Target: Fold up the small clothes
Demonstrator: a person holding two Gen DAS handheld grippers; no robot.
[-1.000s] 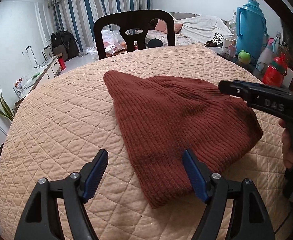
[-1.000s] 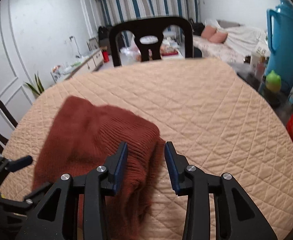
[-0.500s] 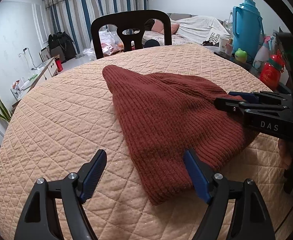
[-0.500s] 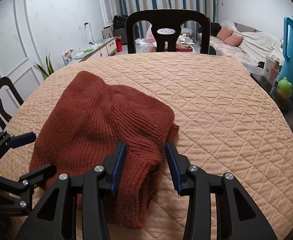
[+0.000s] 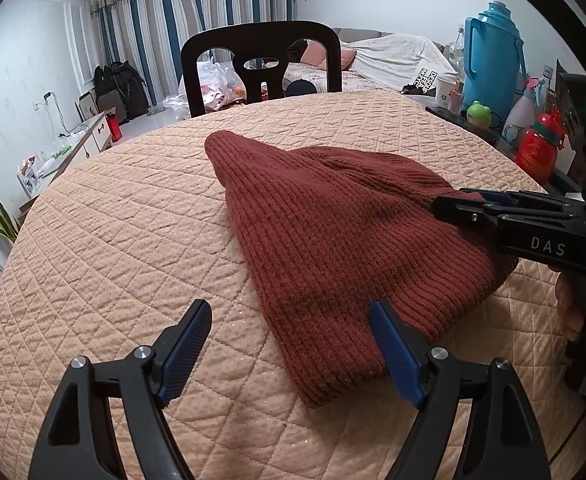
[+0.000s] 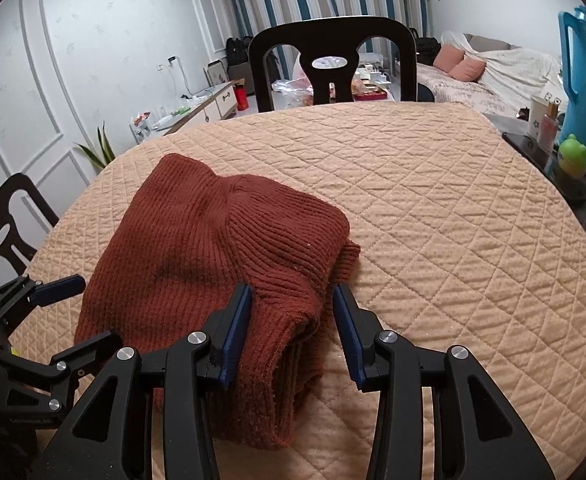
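On the round table's peach quilted cover (image 6: 433, 208) lay the rust-red ribbed knit hat (image 5: 333, 232). The right gripper (image 6: 293, 332) straddled its bunched edge, jaws parted; the left gripper (image 5: 293, 348) gaped wide nearby. Closing on 1 layer might undo the fold.

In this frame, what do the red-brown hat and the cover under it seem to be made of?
The hat looks like a soft rib-knit, wool or acrylic: parallel ribs, matte fuzzy surface, edges that slump and bunch. The table cover looks like quilted peach fabric: stitched diamond grid, puffy padded cells, faint glitter specks. Exact fibres cannot be told.
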